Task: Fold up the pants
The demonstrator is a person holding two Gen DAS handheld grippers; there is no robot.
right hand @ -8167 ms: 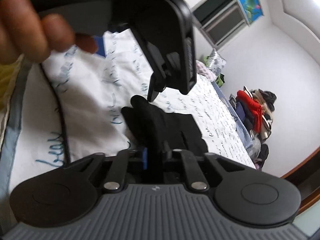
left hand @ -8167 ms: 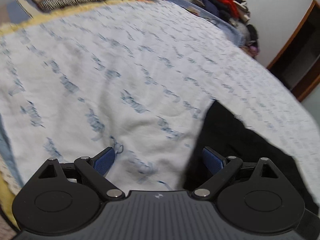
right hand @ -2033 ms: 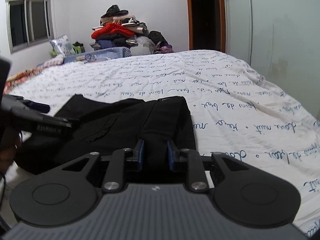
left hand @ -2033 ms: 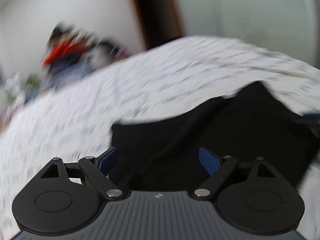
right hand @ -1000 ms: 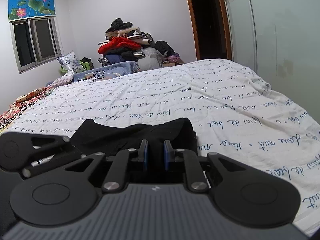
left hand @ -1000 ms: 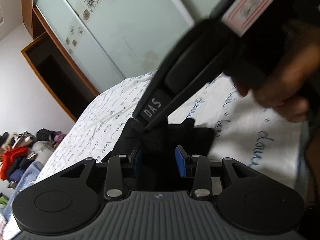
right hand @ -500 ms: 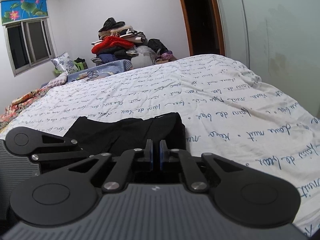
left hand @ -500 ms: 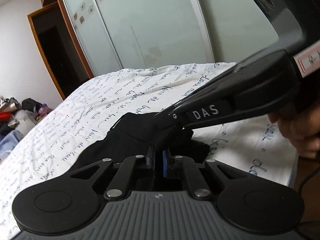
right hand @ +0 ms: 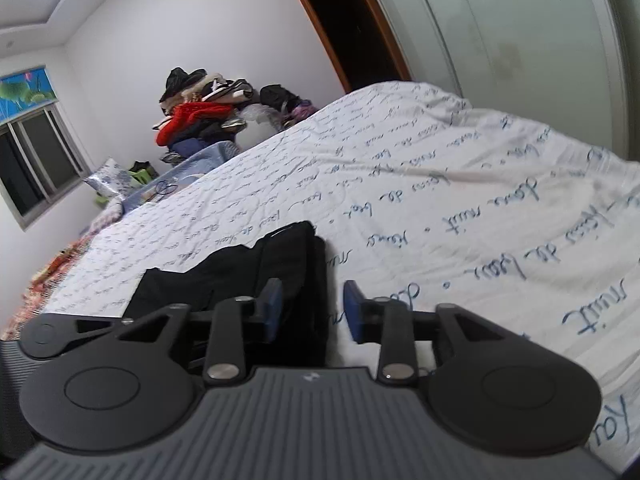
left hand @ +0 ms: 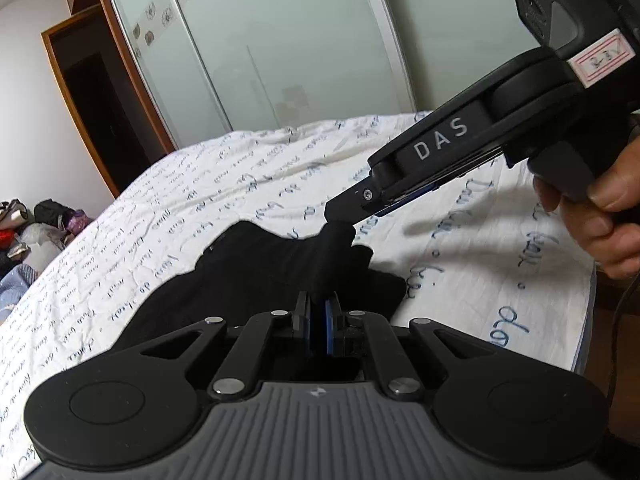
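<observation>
- The bed [right hand: 460, 184] is big. Its white sheet has blue writing all over it.
- A tall closet [left hand: 280, 40] with pale sliding doors stands past the far side of the bed.
- A pile of clothes [right hand: 208, 112] sits by the wall, past the far end of the bed.
- The pants [left hand: 248, 276] are black. They lie bunched near the bed's edge, close to its corner.
- A hand [left hand: 600, 220] holds the handle of the right gripper.
- The left gripper [left hand: 318, 322] is squeezed tight on a fold of the pants. The blue pads [left hand: 329, 326] press on the cloth from both sides.
- The right gripper [right hand: 312, 312] is opening. Its blue pads stand apart. One side of the pants lies between them, and the pads do not press on it.
- In the left view, the tip of the right gripper is just at a raised bit of the pants. I cannot tell if it touches there.
</observation>
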